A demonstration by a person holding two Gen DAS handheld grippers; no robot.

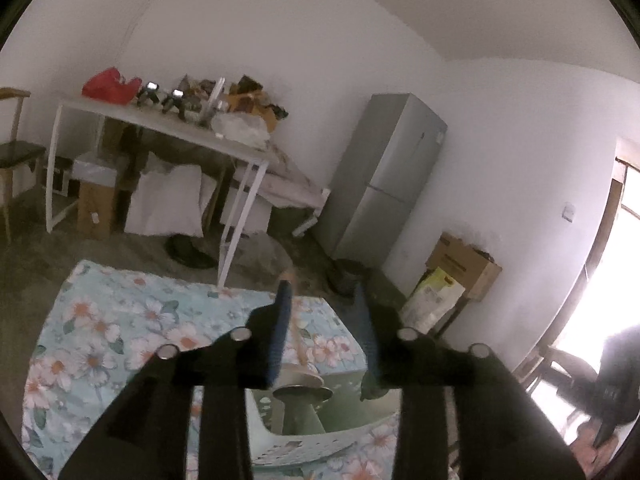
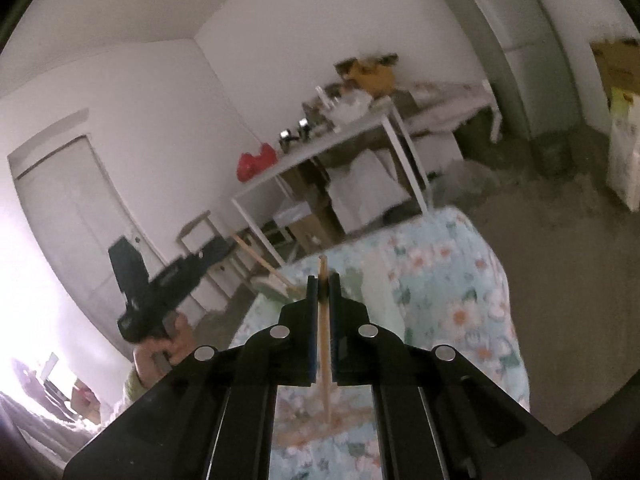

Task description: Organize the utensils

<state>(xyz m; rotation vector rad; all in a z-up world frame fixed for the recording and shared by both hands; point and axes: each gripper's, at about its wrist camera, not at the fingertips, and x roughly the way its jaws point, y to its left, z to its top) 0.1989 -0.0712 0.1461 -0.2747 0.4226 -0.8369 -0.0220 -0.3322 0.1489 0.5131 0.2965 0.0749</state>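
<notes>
My right gripper (image 2: 323,282) is shut on a thin wooden stick-like utensil (image 2: 325,344) that runs along between the fingers and pokes out past the tips, above the floral tablecloth (image 2: 452,280). My left gripper (image 1: 322,300) is open above a pale green utensil holder (image 1: 348,396). A wooden utensil handle (image 1: 297,340) leans out of the holder between the left fingers, with a metal utensil head (image 1: 303,392) below it. In the right wrist view the left gripper (image 2: 160,284) shows at the left, with a wooden handle (image 2: 260,260) beyond it.
The floral cloth also shows in the left wrist view (image 1: 104,332). Beyond the table stand a white desk (image 1: 160,124) with clutter, a grey fridge (image 1: 384,176), cardboard boxes (image 1: 464,264) and a chair (image 1: 16,152). A white door (image 2: 80,208) is at the left.
</notes>
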